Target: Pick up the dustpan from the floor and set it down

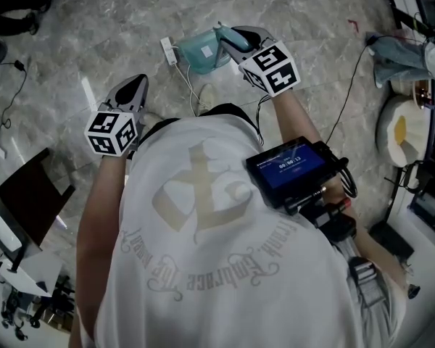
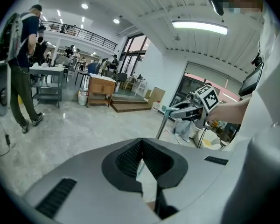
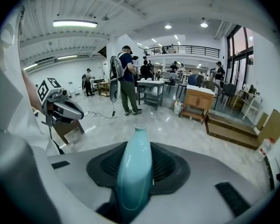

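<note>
While the right gripper (image 1: 230, 40) is clenched on the teal handle (image 3: 133, 171), the dustpan (image 1: 197, 54) hangs at twelve o'clock ahead of the person, apparently clear of the floor (image 1: 94, 27). Pick-up is judged done; setting down is yet to be done. The left gripper (image 1: 133, 91), at ten o'clock, has its jaws closed on nothing. Only the right gripper view shows the handle seated between the jaws. Only the head view shows the pan body.
</note>
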Motion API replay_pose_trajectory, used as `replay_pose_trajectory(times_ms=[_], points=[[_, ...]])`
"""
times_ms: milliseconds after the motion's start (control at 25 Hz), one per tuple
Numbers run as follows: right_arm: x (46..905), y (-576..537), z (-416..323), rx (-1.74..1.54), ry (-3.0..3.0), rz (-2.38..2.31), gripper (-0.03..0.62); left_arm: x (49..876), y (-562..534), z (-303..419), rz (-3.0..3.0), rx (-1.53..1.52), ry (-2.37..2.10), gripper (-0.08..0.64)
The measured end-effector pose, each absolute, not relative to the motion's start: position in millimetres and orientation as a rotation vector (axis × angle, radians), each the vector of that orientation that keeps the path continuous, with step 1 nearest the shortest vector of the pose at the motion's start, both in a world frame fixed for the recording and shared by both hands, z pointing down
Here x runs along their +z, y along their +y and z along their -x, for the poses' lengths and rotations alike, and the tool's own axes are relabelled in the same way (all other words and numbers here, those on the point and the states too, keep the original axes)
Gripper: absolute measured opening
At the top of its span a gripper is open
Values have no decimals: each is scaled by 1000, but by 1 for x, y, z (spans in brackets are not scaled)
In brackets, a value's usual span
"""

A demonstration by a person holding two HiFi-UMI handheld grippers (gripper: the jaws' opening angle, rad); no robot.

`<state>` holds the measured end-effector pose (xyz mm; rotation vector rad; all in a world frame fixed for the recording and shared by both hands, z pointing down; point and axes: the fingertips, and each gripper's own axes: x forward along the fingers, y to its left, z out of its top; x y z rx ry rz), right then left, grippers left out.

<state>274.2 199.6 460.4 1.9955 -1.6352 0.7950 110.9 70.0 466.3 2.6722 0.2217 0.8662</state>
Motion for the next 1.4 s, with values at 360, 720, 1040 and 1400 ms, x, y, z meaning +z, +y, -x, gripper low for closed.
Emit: replay_pose_trajectory(times_ms=[360, 720, 1040, 1400], points=[[517, 253, -328, 907, -1602, -2004, 138, 486, 112, -165, -2646, 957, 221, 12], [542, 264, -330, 952, -1593, -1984, 138, 491, 131, -167, -2629, 954, 195, 12], [568, 269, -327, 981, -1584, -1923, 138, 486, 143, -156, -2624, 962, 161, 12], [593, 283, -340, 1022, -1541, -1893, 138, 480, 145, -140, -2623, 986, 106, 12]])
